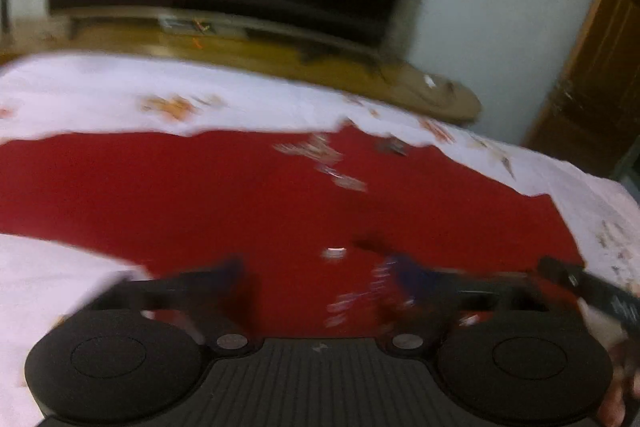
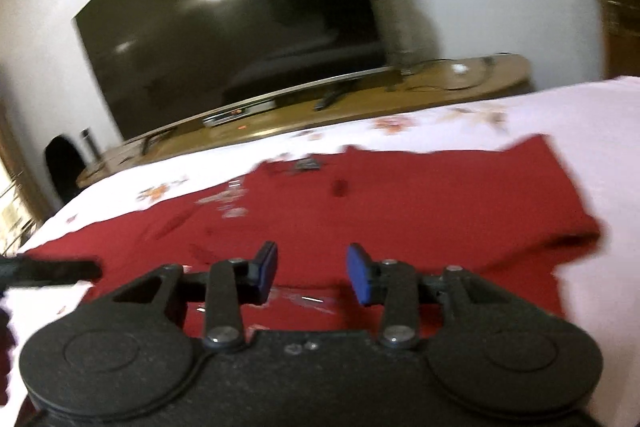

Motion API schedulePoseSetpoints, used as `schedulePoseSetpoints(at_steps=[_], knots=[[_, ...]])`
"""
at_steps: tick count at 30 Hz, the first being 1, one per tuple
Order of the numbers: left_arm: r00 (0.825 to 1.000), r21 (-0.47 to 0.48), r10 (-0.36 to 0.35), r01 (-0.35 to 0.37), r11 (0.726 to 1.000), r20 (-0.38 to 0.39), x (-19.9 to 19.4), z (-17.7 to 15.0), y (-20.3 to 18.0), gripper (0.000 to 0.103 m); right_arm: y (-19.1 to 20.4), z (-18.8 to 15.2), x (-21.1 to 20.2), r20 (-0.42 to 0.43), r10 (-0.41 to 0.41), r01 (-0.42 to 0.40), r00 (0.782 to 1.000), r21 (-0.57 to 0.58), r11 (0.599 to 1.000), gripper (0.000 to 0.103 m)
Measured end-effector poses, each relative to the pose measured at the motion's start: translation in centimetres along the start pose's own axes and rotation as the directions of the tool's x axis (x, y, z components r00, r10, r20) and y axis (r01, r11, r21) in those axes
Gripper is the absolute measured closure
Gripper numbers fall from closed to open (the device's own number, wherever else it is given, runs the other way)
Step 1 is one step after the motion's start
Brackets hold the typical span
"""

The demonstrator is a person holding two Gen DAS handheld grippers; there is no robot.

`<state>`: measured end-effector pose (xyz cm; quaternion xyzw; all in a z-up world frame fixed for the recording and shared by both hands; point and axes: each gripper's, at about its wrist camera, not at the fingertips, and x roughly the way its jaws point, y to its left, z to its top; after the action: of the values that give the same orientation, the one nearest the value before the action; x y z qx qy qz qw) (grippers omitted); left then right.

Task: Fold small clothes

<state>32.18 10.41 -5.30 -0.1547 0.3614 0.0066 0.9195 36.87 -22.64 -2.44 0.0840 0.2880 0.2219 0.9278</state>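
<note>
On white floral bedsheet (image 2: 460, 115), red garment (image 2: 400, 211)

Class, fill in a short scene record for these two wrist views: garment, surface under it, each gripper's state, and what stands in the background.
garment: red cloth garment with small printed marks, spread flat
surface: white floral-print bedsheet
right gripper: blue-padded jaws apart, nothing between them, over the garment's near edge
left gripper: blurred; jaws apart, no cloth visibly pinched
background: dark flat television on a wooden stand, brown wooden door
</note>
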Motion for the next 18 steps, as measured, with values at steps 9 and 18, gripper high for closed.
schedulePoseSetpoints(at_steps=[9,18], knots=[[0.992,-0.146,-0.063,0.046,0.988,-0.11,7.3,0.9,-1.8,0.076,-8.4,-0.7,-4.7,0.034,-0.142,0.136,0.989,0.138,0.981,0.064],[0.997,-0.096,-0.083,0.083,0.992,-0.004,3.9,2.9,-1.5,0.1,-13.1,-1.6,-4.0,-0.018,-0.179,0.178,0.984,0.244,0.953,0.064]])
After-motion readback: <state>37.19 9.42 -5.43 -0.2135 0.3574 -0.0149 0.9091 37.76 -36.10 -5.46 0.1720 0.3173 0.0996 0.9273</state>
